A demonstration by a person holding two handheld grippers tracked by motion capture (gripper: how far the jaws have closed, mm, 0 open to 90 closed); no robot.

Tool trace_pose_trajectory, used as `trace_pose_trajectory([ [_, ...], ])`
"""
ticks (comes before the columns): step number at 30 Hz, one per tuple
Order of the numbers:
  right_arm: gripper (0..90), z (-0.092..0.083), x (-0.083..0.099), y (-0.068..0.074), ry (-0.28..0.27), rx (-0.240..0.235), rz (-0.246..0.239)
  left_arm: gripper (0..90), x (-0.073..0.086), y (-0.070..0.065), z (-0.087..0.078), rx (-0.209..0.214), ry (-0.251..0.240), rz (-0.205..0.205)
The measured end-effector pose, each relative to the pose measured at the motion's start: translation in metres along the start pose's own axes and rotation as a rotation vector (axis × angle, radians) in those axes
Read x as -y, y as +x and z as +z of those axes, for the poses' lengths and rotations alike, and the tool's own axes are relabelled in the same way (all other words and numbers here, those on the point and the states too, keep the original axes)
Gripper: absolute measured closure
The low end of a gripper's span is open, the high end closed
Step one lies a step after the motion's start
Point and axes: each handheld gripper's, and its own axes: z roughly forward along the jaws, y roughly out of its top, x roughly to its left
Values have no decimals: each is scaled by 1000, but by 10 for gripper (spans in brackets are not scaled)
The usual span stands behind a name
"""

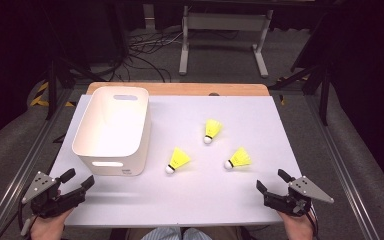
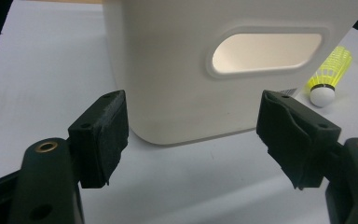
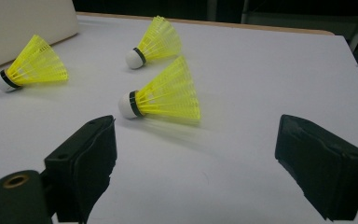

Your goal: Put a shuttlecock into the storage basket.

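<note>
Three yellow shuttlecocks with white cork tips lie on the white table: one (image 1: 178,160) (image 3: 32,65) beside the bin, one (image 1: 212,130) (image 3: 156,42) farther back, one (image 1: 238,158) (image 3: 168,95) to the right. A white plastic bin (image 1: 112,129) (image 2: 191,70) with handle slots stands at the left. My left gripper (image 1: 77,180) (image 2: 193,140) is open near the table's front left corner, just short of the bin's near wall, nothing between its jaws. My right gripper (image 1: 272,181) (image 3: 196,158) is open at the front right, a little short of the right shuttlecock.
The white table top (image 1: 190,195) ends close behind both grippers at the front edge. A wooden strip (image 1: 180,89) runs along the far edge. Metal rails flank the table, and cables and a stand's legs lie on the floor beyond.
</note>
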Motion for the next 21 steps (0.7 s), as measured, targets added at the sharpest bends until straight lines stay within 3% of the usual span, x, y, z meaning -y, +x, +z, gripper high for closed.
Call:
trace_pose_trajectory([
  [12,128,2,0,2,9,-5,-8,255,1,0,-1,3,3,-12],
  [21,126,1,1,3,13,-16,7,254,4,5,-7,-38,5,-52],
])
